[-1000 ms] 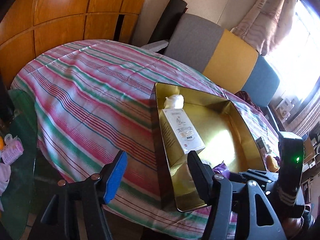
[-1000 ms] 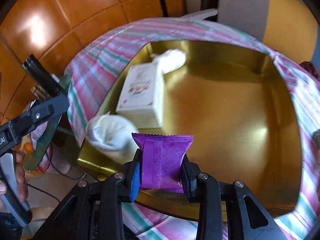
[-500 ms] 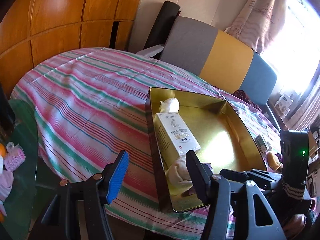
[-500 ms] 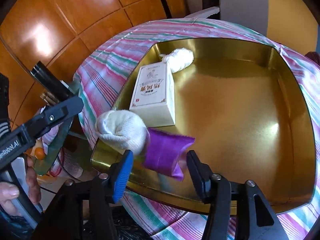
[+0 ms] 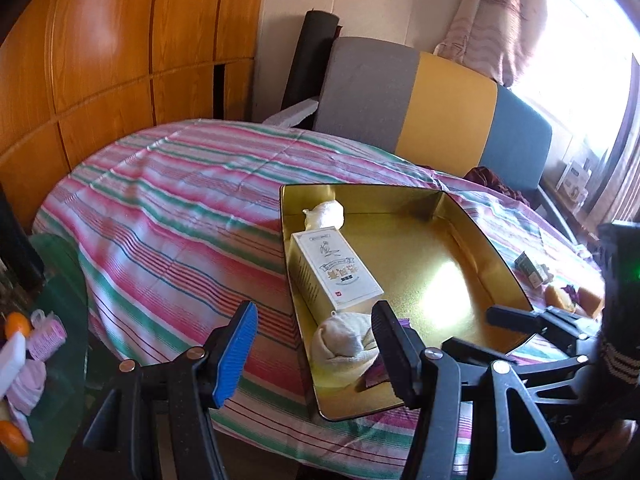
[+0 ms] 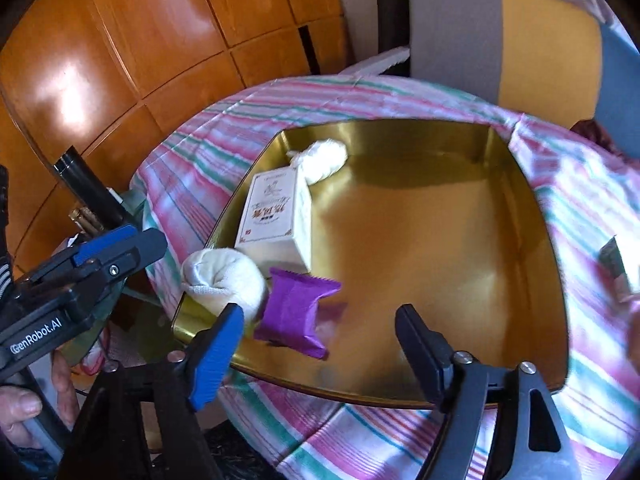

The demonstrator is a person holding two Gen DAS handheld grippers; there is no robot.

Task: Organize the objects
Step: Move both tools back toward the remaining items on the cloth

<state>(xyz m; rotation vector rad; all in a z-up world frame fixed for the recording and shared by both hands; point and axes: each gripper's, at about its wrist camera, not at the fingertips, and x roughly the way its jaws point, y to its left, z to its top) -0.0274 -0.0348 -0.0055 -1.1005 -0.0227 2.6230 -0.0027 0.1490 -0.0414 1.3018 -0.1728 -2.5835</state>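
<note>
My right tool [image 6: 316, 350] has just been opening its jaws, and now they stand wide with nothing pressed between the pads. The purple packet [image 6: 298, 314] lies free in the gold tray [image 6: 520, 208], just ahead of the tool and a little toward its blue-padded finger, leaning against the near rolled white cloth [image 6: 224, 280]. So I judge that item delivered.

My left tool [image 5: 312, 342] is open too and carries nothing; it hangs over the near edge of the striped counter [image 5: 168, 216], with the tray's near corner showing between its fingers.

Moving outward, the tray already holds a neat line along its left wall: the near cloth roll, then the white box [image 6: 276, 216] lying flat, then a second rolled white cloth [image 6: 324, 160] at the far corner. The purple packet sits beside that line, tilted rather than squared up. Most of the tray floor is bare.

What is left, as far as I can see: past the tray's right wall a few small things lie loose on the counter, a small dark box [image 5: 534, 270] and some orange-yellow pieces [image 5: 560, 298] with a bit of purple among them; I cannot tell exactly what those are. I would guess they go into the tray next, so the job looks partly done, with four things in.
</note>
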